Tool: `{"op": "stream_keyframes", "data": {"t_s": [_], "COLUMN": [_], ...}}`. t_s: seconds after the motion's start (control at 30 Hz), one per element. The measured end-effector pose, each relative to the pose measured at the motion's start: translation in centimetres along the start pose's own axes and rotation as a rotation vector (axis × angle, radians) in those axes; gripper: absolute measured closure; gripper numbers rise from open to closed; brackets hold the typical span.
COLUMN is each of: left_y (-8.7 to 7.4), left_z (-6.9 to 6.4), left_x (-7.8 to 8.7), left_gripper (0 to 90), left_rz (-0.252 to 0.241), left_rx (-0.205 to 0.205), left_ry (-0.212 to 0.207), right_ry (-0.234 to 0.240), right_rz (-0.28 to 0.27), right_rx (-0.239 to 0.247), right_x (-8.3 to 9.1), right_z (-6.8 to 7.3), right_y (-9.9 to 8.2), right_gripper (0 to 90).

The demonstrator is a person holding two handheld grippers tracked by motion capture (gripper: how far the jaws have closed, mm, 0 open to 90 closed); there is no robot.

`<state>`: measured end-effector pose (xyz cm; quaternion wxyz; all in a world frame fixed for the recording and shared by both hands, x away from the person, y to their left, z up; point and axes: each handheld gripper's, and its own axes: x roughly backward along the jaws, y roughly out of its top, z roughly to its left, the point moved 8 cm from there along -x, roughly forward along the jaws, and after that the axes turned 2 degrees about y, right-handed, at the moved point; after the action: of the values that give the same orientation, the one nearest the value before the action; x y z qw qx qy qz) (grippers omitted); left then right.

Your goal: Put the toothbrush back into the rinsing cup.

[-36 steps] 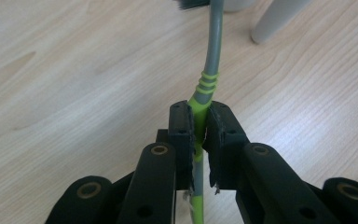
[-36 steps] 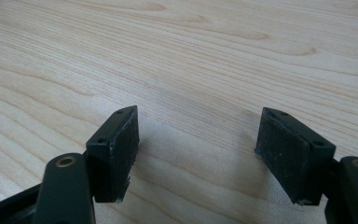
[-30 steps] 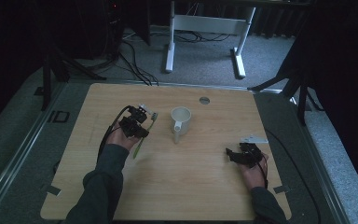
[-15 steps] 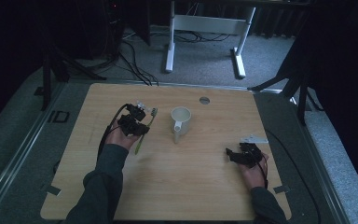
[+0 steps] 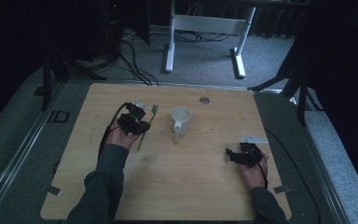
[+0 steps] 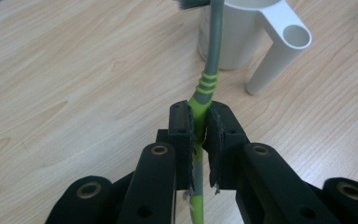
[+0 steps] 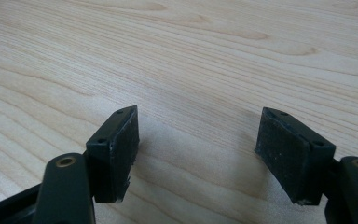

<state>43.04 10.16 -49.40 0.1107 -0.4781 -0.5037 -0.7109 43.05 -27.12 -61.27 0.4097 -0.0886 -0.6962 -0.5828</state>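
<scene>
From the high view we see the wooden table (image 5: pixel 168 186) with our left gripper (image 5: pixel 135 122) held over its left half, its jaws clamped on a green toothbrush (image 5: pixel 144 132) whose brush end points toward the far edge and whose handle slants back toward us. A white cup (image 5: pixel 181 121) with a tubular handle stands just right of the toothbrush, near the table's middle, apart from it. Our right gripper (image 5: pixel 242 155) rests low at the right side of the table, well apart from the cup, and a small round grommet (image 5: pixel 204 100) sits in the tabletop beyond the cup. In the left gripper view we look along the left gripper (image 6: pixel 199 140), whose pads press from both sides on the toothbrush (image 6: pixel 206 84); its green grip runs up into a grey neck, with the bristles at the top edge, in front of the cup (image 6: pixel 242 32). In the right gripper view the right gripper (image 7: pixel 198 154) shows its jaws set wide apart, nothing between them but the bare table (image 7: pixel 191 56) close beneath.
</scene>
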Motion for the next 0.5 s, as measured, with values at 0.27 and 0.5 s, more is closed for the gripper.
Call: {"op": "stream_keyframes", "data": {"t_s": [0.27, 0.5], "left_y": [0.32, 0.64], "left_z": [-0.05, -0.11], "left_x": [0.31, 0.55], "left_gripper": [81.2, 81.2], "left_rz": [-0.034, -0.062], "left_rx": [-0.007, -0.007], "left_ry": [0.001, 0.005], "right_ry": [0.000, 0.000], "right_rz": [0.000, 0.000], "right_rx": [0.000, -0.001], "right_x": [0.00, 0.00], "right_z": [0.00, 0.00], "right_y": [0.00, 0.00], "right_gripper": [29.4, 29.4]}}
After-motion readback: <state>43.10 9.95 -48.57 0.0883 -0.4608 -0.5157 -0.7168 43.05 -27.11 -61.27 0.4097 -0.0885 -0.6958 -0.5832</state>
